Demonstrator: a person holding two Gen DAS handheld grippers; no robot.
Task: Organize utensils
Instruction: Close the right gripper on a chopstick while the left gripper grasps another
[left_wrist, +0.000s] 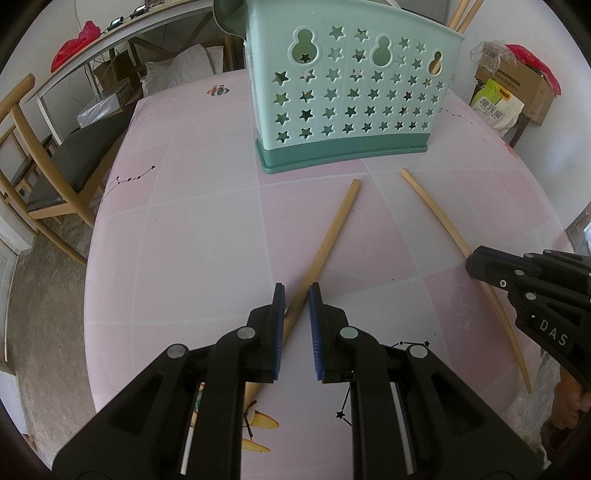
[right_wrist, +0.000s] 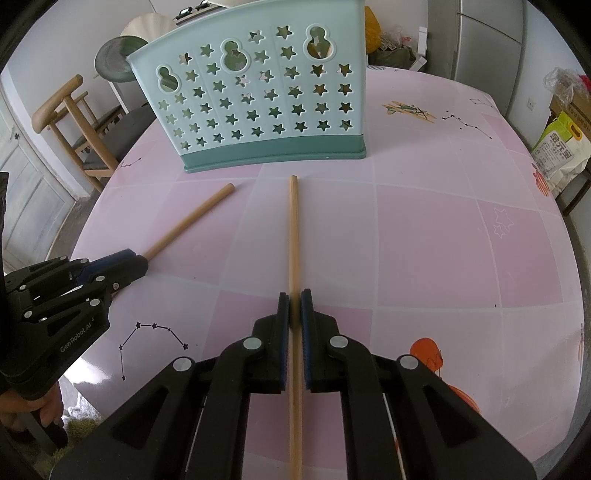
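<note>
Two wooden chopsticks lie on the pink table in front of a teal star-cut utensil holder (left_wrist: 347, 96), also seen in the right wrist view (right_wrist: 258, 99). My left gripper (left_wrist: 296, 291) is open, its fingers either side of the left chopstick (left_wrist: 332, 232), which lies on the table. My right gripper (right_wrist: 294, 297) is shut on the right chopstick (right_wrist: 293, 229), which runs straight between its pads. In the left wrist view the right gripper (left_wrist: 480, 264) covers the right chopstick (left_wrist: 436, 210). In the right wrist view the left gripper (right_wrist: 140, 264) sits over the left chopstick (right_wrist: 192, 218).
The round table (left_wrist: 184, 240) has a pink patterned cover. Wooden chairs (left_wrist: 44, 177) stand at the left edge. More chopsticks stick out of the holder's top (left_wrist: 461, 14). Boxes and bags (left_wrist: 509, 92) stand beyond the table's right side.
</note>
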